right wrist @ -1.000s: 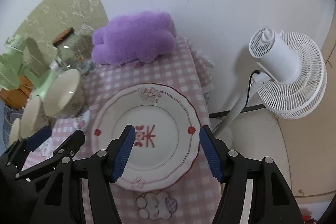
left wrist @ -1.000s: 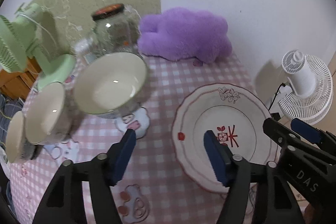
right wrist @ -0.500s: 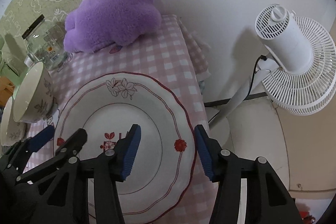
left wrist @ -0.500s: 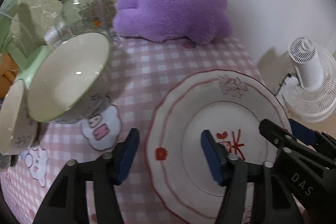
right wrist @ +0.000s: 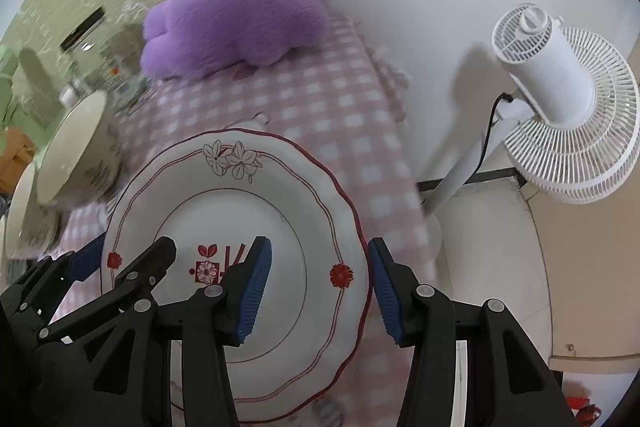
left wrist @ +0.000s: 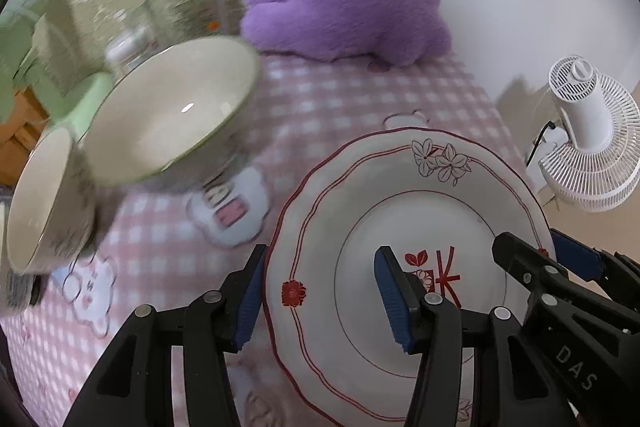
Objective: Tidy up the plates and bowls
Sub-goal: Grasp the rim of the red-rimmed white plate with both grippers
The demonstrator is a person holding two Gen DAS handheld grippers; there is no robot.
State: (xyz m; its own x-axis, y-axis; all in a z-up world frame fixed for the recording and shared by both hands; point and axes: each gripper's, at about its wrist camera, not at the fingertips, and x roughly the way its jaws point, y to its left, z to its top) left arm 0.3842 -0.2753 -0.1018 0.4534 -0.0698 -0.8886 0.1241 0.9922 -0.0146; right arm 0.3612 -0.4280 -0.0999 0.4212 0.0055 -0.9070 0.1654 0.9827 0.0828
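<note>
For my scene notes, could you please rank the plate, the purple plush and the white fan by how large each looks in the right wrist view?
1. plate, though it is nearest the camera
2. purple plush
3. white fan, close to the plush; that order is unsure

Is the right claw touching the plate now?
Cannot tell. In the right wrist view the right claw straddles the right rim of the plate, one finger over the plate and one outside it; the view shows neither contact nor a clear gap.

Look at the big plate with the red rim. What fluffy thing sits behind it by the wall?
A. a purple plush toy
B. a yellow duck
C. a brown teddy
A: a purple plush toy lies behind the plate, by the wall.
</note>
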